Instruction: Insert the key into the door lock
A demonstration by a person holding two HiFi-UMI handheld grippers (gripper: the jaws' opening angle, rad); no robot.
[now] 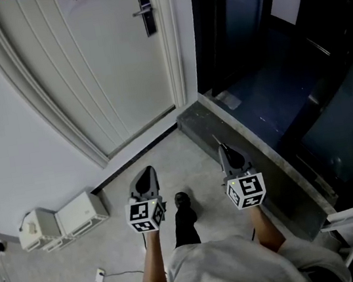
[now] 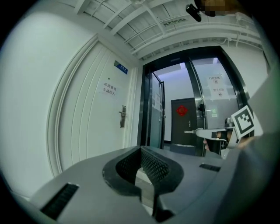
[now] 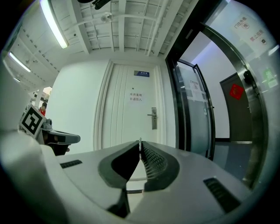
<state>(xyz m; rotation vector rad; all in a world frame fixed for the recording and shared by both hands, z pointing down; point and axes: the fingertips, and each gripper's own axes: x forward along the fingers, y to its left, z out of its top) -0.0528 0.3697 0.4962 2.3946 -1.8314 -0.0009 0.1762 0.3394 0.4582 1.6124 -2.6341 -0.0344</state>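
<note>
Pinching the key [image 3: 140, 141] in the right claw [image 3: 140, 147], pointing at the door [image 3: 124, 124] and its lock [image 3: 153, 118]. Holding the left claw [image 2: 141, 149] closed, empty, alongside.

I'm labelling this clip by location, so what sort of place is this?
Probably an indoor corridor of an office-type building: a white door with a lever lock and a sign plate above, and dark-framed glass doors right beside it.

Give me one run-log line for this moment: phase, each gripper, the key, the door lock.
phase: before insertion | right gripper: shut on key | left gripper: shut, empty | door lock: ahead, not yet reached
</note>
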